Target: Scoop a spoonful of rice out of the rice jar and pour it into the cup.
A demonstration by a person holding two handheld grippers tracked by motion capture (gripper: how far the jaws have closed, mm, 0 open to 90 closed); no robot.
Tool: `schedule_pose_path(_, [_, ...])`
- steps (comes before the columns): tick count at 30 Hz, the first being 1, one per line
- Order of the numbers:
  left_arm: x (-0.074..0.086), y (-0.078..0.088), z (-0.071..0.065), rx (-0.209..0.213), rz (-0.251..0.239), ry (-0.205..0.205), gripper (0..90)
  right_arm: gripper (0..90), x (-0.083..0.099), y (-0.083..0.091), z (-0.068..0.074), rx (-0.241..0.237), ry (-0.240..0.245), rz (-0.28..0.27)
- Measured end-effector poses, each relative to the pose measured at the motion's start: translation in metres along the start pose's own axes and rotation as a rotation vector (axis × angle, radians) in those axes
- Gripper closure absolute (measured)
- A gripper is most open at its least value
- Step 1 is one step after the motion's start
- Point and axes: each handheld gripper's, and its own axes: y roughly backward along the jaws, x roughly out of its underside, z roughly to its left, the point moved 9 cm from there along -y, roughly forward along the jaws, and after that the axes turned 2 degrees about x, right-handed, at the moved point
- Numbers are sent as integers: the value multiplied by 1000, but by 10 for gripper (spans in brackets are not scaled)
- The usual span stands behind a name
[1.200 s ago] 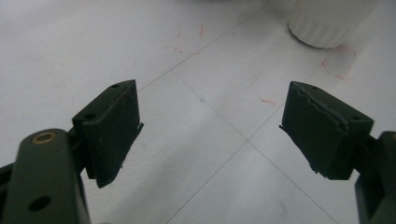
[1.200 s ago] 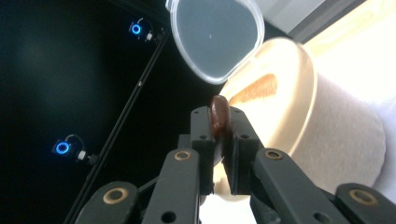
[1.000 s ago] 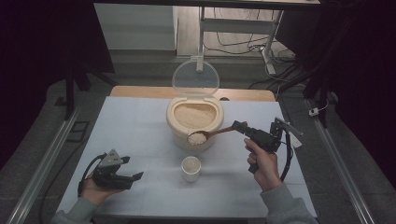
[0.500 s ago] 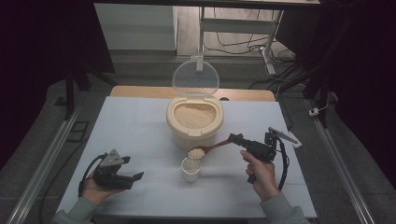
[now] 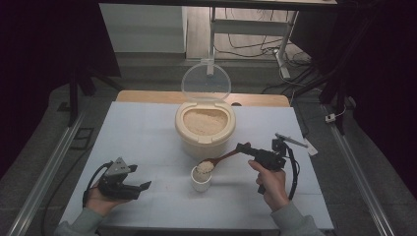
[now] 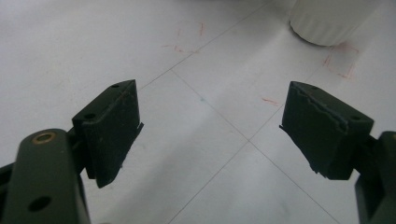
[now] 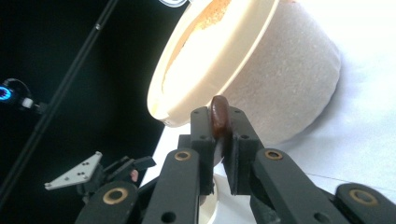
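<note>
The right gripper (image 5: 244, 149) clamps a brown wooden spoon (image 5: 221, 159), heaped with grain, over a small white cup (image 5: 201, 181); the left gripper (image 5: 140, 187) gapes wide, empty.

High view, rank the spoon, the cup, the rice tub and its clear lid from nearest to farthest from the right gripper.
1. Spoon: clamped in the right gripper.
2. Cup: just left, below the spoon bowl.
3. Rice tub: behind the cup, centre.
4. Clear lid: upright at the tub's back.

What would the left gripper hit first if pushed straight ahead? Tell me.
Probably the small white cup: the left gripper, jaws open over bare table, points roughly towards it. Depth is unclear, so it might slide past.
</note>
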Motion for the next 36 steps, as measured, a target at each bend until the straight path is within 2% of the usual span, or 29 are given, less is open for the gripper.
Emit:
schedule_pose_path(13, [0,0,0,0,-1,0,191,827,-1,-3,10,44,100,18])
schedule_pose_path(24, [0,0,0,0,-1,-1,191,826,-1,-3,25,73,236,4])
schedule_pose_path(32, [0,0,0,0,-1,-2,191,827,0,4,38,57,360,-26])
schedule_pose_path(36, [0,0,0,0,0,-1,191,826,0,7,41,58,402,-34])
